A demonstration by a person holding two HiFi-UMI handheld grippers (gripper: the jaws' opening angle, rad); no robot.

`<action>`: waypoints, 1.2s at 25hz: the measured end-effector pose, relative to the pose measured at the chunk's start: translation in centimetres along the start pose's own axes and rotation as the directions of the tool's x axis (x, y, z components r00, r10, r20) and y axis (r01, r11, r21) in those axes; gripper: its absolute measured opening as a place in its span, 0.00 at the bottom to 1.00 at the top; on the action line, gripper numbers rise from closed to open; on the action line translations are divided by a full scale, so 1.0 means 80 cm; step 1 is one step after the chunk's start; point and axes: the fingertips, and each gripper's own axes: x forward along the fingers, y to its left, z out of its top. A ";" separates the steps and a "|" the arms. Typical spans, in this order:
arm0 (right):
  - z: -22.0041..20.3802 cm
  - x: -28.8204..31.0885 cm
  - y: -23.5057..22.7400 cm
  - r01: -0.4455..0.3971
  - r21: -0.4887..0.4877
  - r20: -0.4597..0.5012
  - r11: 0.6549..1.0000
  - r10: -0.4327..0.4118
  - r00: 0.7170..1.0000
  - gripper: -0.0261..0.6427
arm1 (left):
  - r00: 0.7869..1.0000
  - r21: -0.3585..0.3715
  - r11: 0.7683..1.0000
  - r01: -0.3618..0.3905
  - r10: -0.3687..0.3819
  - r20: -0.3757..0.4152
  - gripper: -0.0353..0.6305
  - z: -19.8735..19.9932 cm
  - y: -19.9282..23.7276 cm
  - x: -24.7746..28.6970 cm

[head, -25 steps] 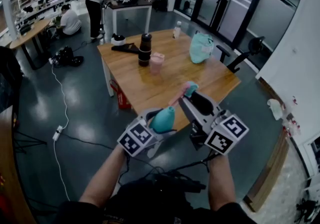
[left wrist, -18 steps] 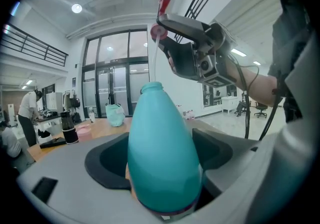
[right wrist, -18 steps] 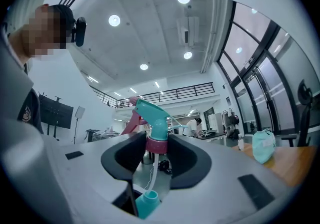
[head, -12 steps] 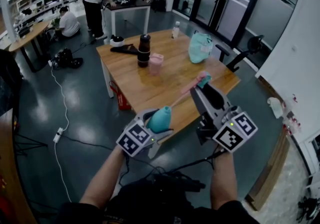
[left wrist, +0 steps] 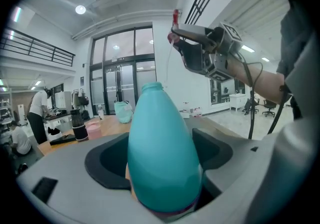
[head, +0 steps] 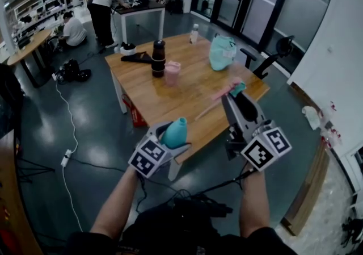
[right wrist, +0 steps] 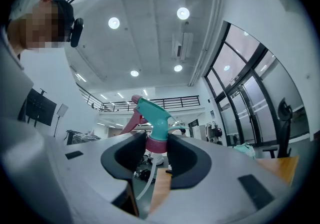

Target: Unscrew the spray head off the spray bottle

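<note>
My left gripper (head: 168,136) is shut on a teal spray bottle (head: 175,132) with no head on it; its open neck points up toward the table. In the left gripper view the bottle (left wrist: 162,153) stands upright between both pads. My right gripper (head: 237,92) is held off to the right and higher, shut on the pink collar of the spray head (head: 233,87). The head (right wrist: 155,118) is teal with a pink trigger, and its thin dip tube (head: 207,111) hangs free, clear of the bottle.
Ahead stands a wooden table (head: 187,97) with a black tumbler (head: 158,58), a pink cup (head: 172,72), a teal bag (head: 222,52) and a small clear bottle (head: 194,33). An office chair (head: 266,63) is at its right. People work at benches behind.
My right gripper has carried the spray head right and up, away from the bottle, drawing the dip tube out. The left gripper and bottle shifted slightly left.
</note>
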 end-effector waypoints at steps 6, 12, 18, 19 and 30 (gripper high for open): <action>-0.033 -0.010 -0.018 0.053 -0.010 -0.047 0.999 -0.054 0.997 0.25 | 0.999 0.016 1.000 -0.025 0.025 0.031 0.65 0.023 0.003 -0.005; -0.069 -0.017 -0.029 0.093 -0.027 -0.092 0.995 -0.095 0.991 0.25 | 0.997 0.010 0.999 -0.051 0.051 0.058 0.65 0.042 0.007 -0.012; -0.096 -0.022 -0.036 0.125 -0.018 -0.129 0.992 -0.126 0.984 0.25 | 0.995 0.004 0.999 -0.055 0.054 0.079 0.65 0.051 0.006 -0.016; -0.100 -0.022 -0.036 0.127 -0.014 -0.132 0.992 -0.127 0.983 0.25 | 0.995 0.004 0.998 -0.055 0.054 0.081 0.65 0.052 0.006 -0.016; -0.122 -0.020 -0.031 0.168 -0.003 -0.162 0.986 -0.166 0.973 0.24 | 0.994 -0.002 0.998 -0.061 0.061 0.087 0.65 0.053 0.005 -0.014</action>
